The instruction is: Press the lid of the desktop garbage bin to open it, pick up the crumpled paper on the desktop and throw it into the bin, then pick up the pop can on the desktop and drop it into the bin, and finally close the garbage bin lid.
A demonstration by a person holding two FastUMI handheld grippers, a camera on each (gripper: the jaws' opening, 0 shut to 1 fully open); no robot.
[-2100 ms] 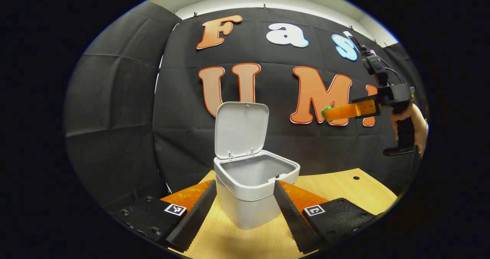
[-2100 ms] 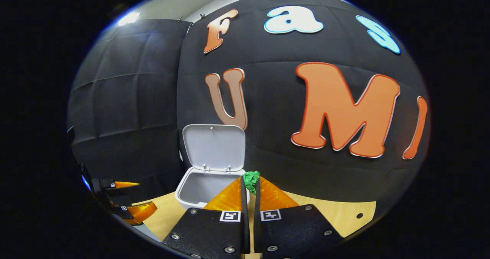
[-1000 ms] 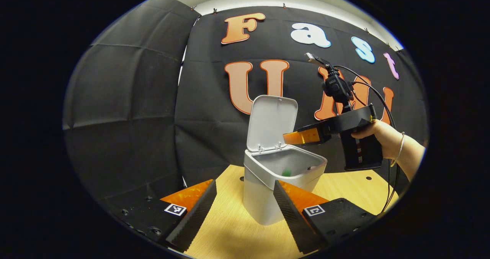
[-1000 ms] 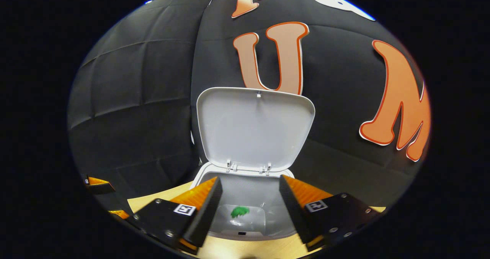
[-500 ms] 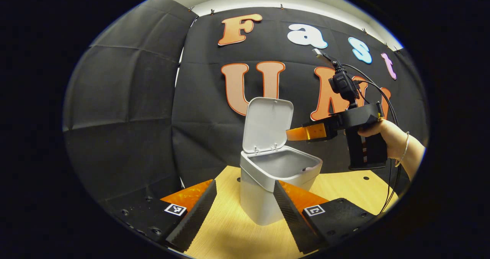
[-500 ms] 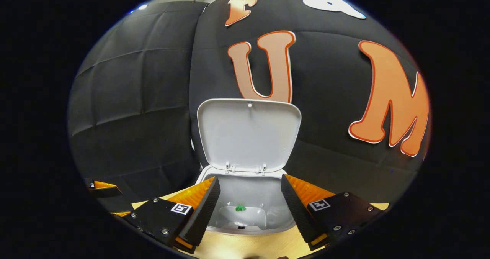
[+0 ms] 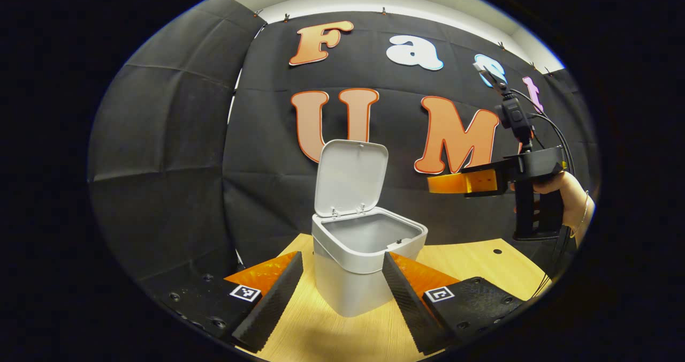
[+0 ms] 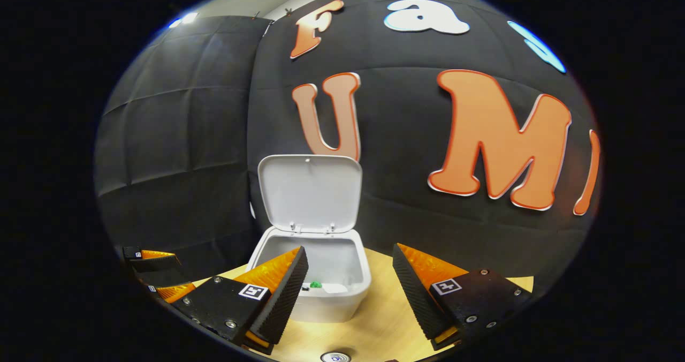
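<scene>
Your desktop garbage bin (image 7: 358, 265) stands at the centre of the left gripper view on the wooden worktop (image 7: 476, 265), its lid (image 7: 350, 177) tipped up and back against the booth wall. In the right gripper view, a small green scrap of crumpled paper (image 8: 315, 284) lies on the bin's floor, low and left of centre, beside a pale patch you cannot identify. Your right claw (image 8: 348, 276) spreads wide and holds nothing; it hovers above and to the right of the bin, at the right edge of the left gripper view. Your left claw (image 7: 342, 292) is likewise wide and empty, its fingers flanking the bin without touching it. A round metal top at the bottom edge of the right gripper view is probably the pop can (image 8: 335, 357), standing on the worktop. Judged from this: lid open, paper in; the can and the closing of the lid remain.
</scene>
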